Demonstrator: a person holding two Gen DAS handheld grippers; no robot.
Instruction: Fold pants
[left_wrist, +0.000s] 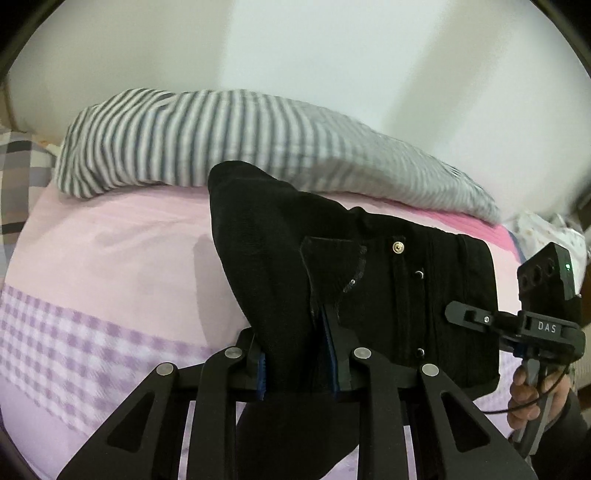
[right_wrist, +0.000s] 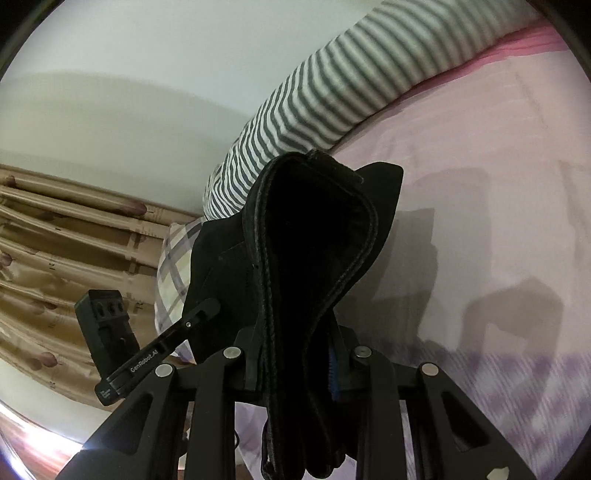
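Black pants (left_wrist: 280, 258) filled the near field of both wrist views, bunched between the fingers of each gripper and lifted clear of the bed (left_wrist: 110, 236). Left gripper (left_wrist: 295, 369) fingers stood narrow and clamped on a thick gather of fabric near the fly, where a metal button (left_wrist: 398, 246) showed. Right gripper (right_wrist: 295, 369) fingers were likewise narrow, pinching the doubled waistband (right_wrist: 317, 236), which looped upward above them. Each gripper appeared in the other's view, near at hand, so the garment hung as a short span between them. A striped pillow (left_wrist: 207, 140) lay along the far edge of the pink sheet. Judged step: carrying the gripped pants over the bed ahead of laying them flat. Next move would call for lowering both grips together and drawing them apart, so the fabric landed smooth, clear of the pillow, before any fold
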